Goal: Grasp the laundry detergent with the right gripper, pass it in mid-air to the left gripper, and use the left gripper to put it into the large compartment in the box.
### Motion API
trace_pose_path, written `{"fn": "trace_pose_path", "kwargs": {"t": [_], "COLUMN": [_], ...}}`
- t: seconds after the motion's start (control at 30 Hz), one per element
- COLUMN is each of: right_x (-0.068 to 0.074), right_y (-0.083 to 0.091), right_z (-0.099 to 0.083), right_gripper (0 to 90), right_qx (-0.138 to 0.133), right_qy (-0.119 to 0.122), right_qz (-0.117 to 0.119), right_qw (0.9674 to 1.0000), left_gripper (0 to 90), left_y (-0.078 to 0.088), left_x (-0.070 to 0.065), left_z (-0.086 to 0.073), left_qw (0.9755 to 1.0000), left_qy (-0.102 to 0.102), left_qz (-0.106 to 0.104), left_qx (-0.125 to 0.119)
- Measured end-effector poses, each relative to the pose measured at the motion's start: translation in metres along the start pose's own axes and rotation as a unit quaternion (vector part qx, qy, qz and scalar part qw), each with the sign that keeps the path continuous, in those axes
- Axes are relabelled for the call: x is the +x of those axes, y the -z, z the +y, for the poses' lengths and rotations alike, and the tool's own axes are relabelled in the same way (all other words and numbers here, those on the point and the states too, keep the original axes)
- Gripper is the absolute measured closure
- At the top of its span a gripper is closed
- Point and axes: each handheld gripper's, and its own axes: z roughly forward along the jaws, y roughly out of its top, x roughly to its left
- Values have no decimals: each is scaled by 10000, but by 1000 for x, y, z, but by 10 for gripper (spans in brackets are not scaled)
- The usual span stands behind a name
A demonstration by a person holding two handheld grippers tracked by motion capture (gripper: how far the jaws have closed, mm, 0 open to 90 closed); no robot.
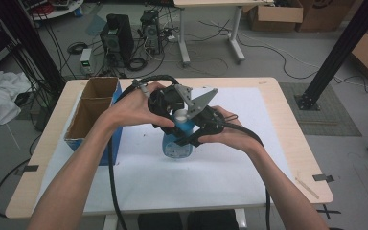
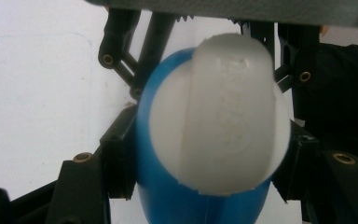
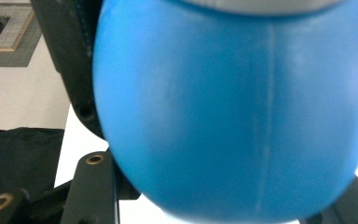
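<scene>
The table [image 1: 287,124] has a light wooden top with rounded corners, and a large white sheet [image 1: 172,172] covers most of it, so the wood shows as a border on all sides. On the left part of the table stands an open cardboard box [image 1: 93,112] with a blue outside; a wall inside divides it into two compartments. Near the middle of the white sheet stands a blue bottle [image 1: 177,143] with a white cap, upright on its base. Close to the right front corner, a thin wooden stick [image 1: 306,187] lies on the bare wood, and beside it a piece of dark tape [image 1: 323,178] sits on the edge. Another piece of dark tape [image 1: 29,168] is on the left edge.
</scene>
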Motion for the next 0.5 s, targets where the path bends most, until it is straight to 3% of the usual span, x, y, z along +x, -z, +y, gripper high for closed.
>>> {"fn": "trace_pose_path", "kwargs": {"t": [0.13,0.5], "right_x": [-1,0], "right_y": [1,0], "right_z": [0,-1], "right_gripper": [395,326], "right_qx": [-94,-41], "right_qy": [-38,-63], "right_qz": [38,16], "right_qw": [9999,10000], "left_gripper": [379,380], "left_y": [-1,1], "left_x": [0,2], "left_z": [0,-2], "left_qw": [10000,10000], "left_qy": [-16,-1], "left_qz": [16,26], "left_qx": [-18,-8]}}
